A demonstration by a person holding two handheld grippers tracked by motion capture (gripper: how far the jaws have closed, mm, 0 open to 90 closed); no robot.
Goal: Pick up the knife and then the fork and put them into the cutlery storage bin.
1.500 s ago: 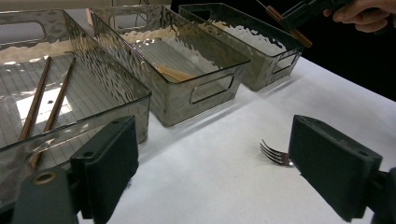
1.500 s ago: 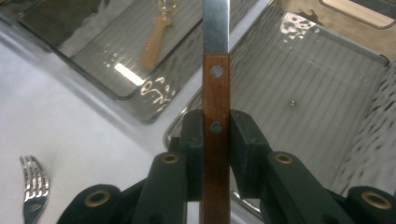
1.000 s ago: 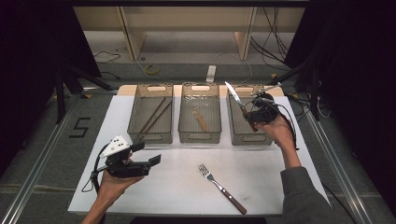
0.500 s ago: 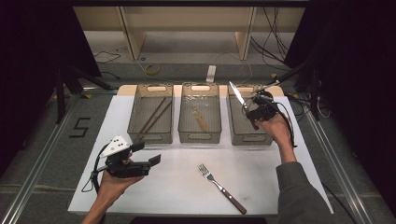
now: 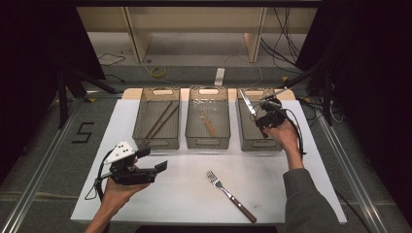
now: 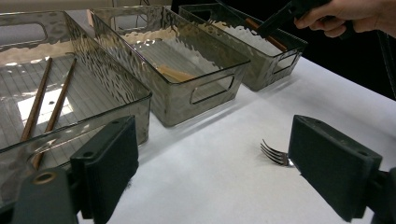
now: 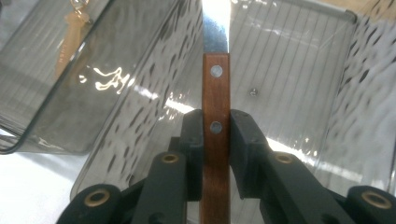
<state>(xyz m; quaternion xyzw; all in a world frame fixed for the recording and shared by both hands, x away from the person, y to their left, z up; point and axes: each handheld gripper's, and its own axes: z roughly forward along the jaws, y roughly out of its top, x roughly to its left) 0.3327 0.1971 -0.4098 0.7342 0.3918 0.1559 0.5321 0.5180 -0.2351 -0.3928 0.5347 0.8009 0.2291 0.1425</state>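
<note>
Sorting cutlery: one piece per bin, judged from how things lie on the worktop [image 5: 184, 194].
Right gripper [image 7: 215, 135]: jaws clamped on the wooden handle of a knife [image 7: 215, 107], pads pressing both flat sides just below the lower rivet.
Knife position: held over the right bin [image 5: 252, 141], blade raised and pointing away from the person; in the high view it [image 5: 247, 103] stands above the bin's left wall.
Left gripper [image 6: 212, 172]: jaws wide apart, nothing between them, held low over the worktop.
Fork [image 5: 231, 195]: lying flat on the worktop, well apart from both grippers; its tines [image 6: 275, 154] show beside the left gripper's far pad.
Other bins: left bin [image 5: 156, 141] holds two chopsticks [image 5: 160, 119]; middle bin [image 5: 208, 143] holds a wooden utensil [image 5: 209, 124].
Handling, knife: probably stiff and light; polished blade likely slippery and sharp, so the wooden handle is the sound place to grip.
Handling, fork: thin and low on the surface; a grip across the wooden handle looks easiest.
</note>
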